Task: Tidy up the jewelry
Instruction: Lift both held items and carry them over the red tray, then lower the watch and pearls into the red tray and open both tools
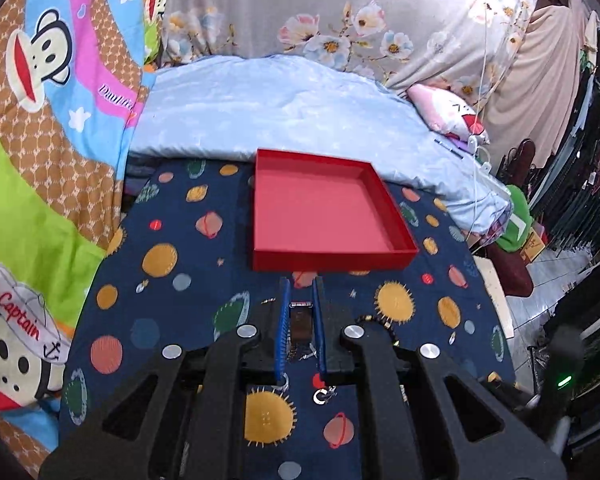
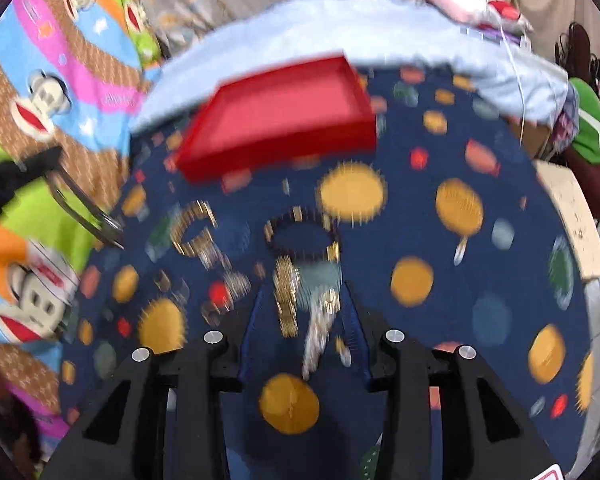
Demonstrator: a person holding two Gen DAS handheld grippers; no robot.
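red tray [image 1: 320, 216] sharp in left view; left tool [image 1: 300, 292] grips bracelet [image 1: 301, 322]; right tool [image 2: 306, 292] wide, blurred.

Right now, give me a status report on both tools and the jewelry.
Left tool shut on a small metallic piece. Right tool open above loose chains, blurred. Red tray holds nothing yet. Dark bracelet lies short of the tray.

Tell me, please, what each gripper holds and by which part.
The left gripper is shut on a silver bangle, pinching a stretch of its band. The right gripper is open and holds nothing.
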